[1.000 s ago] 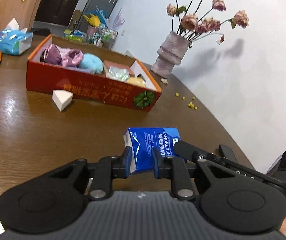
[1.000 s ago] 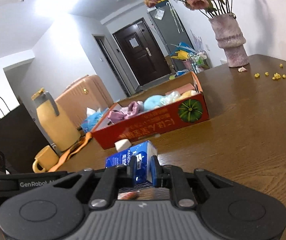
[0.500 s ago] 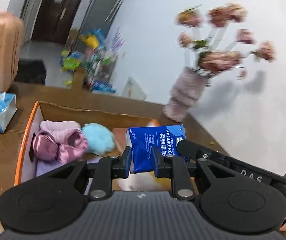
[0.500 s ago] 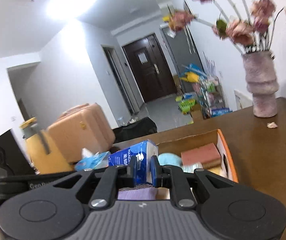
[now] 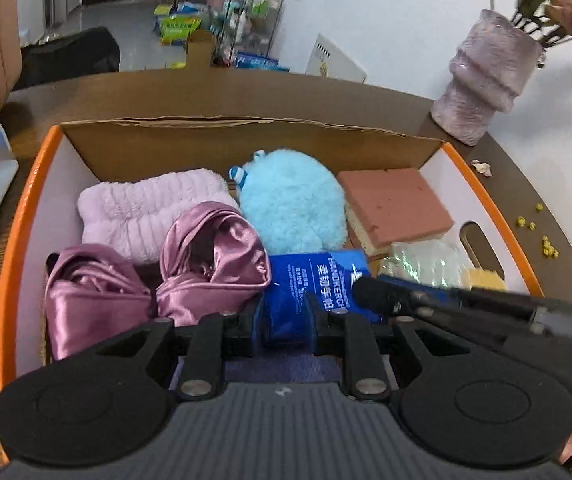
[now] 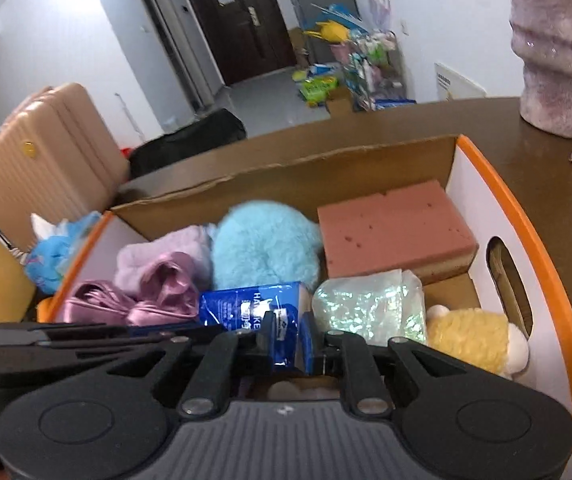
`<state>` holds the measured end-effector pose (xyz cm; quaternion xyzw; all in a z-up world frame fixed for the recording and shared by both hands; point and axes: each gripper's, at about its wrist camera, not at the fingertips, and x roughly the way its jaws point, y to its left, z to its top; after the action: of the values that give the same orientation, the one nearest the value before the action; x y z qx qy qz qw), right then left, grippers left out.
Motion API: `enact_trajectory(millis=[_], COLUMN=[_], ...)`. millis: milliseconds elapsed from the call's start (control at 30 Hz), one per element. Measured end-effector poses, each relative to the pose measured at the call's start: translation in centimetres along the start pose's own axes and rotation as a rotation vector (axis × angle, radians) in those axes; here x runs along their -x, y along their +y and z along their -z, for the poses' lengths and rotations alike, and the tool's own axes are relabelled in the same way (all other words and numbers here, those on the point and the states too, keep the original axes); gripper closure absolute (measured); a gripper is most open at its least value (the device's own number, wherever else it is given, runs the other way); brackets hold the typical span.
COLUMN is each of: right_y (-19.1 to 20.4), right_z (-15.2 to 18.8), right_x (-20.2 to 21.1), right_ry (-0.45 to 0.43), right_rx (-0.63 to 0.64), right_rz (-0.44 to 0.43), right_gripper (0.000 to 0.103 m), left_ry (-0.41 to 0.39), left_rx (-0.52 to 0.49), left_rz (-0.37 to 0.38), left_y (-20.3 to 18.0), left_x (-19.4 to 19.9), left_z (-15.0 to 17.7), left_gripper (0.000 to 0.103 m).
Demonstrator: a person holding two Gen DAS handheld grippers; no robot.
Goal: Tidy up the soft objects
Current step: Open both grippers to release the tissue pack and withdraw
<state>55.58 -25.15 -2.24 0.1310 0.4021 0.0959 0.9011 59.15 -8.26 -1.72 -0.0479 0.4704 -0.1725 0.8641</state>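
The blue handkerchief pack [image 5: 318,280] sits pinched between the fingers of both grippers at once: the left gripper [image 5: 285,322] is clamped on its near edge, and the right gripper [image 6: 289,340] is clamped on its other end, each pair of pads pressing into the wrapper. The pack hangs over the open orange-rimmed box [image 5: 14,240], above the box's near middle, just in front of the fluffy blue plush [image 5: 294,208] and beside the purple satin cloth [image 5: 206,264].

The left view shows the right gripper's arm crossing in from the side of the box where the pink sponge [image 5: 398,204] lies, and the pale pink towel [image 5: 146,208] spread at the box's far left. The right view alone shows the yellow plush [image 6: 474,338] in the near corner by the box's handle cutout, and the iridescent bag [image 6: 370,304] in full; whether the pack touches that bag is hard to tell through the blur.

A second ago the pack was held low over the bare wooden table [image 5: 246,92], well short of the box; now both grippers have carried it over the box's contents, pointing further down into it.
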Motion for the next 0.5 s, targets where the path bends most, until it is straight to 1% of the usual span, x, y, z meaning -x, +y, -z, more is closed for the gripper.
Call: enact_trajectory(millis=[100, 167, 200, 233, 300, 367, 433, 500], right_y=[0.3, 0.7, 0.8, 0.8, 1.0, 1.3, 1.4, 1.5], right_z=[-0.2, -0.2, -0.1, -0.2, -0.3, -0.6, -0.7, -0.4], right_x=[-0.5, 0.1, 0.5, 1.3, 3.5, 6.2, 9.0, 12.1], right_ry=[0.021, 0.028, 0.018, 0.000, -0.044, -0.094, -0.142, -0.183], right_rx=[0.015, 0.018, 0.022, 0.024, 0.040, 0.072, 0.101, 0.127], right_rz=[0.027, 0.030, 0.027, 0.020, -0.001, 0.004, 0.002, -0.010], right_gripper=[0.090, 0.090, 0.084, 0.075, 0.070, 0.067, 0.059, 0.058], left_ry=[0.033, 0.024, 0.008, -0.015, -0.078, -0.132, -0.179, -0.216], left_rx=[0.044, 0.069, 0.079, 0.078, 0.061, 0.017, -0.014, -0.040], left_rz=[0.010, 0.010, 0.012, 0.019, 0.025, 0.021, 0.016, 0.002], left_y=[0.6, 1.1, 1.2, 1.3, 1.1, 0.6, 0.0, -0.4], left_x=[-0.3, 0.2, 1.0, 2.0, 4.6, 7.9, 11.0, 14.5], left_z=[-0.8, -0.4, -0.1, 0.0, 0.6, 1.4, 2.1, 3.6], left_gripper=[0.079, 0.075, 0.073, 0.070, 0.062, 0.061, 0.060, 0.056])
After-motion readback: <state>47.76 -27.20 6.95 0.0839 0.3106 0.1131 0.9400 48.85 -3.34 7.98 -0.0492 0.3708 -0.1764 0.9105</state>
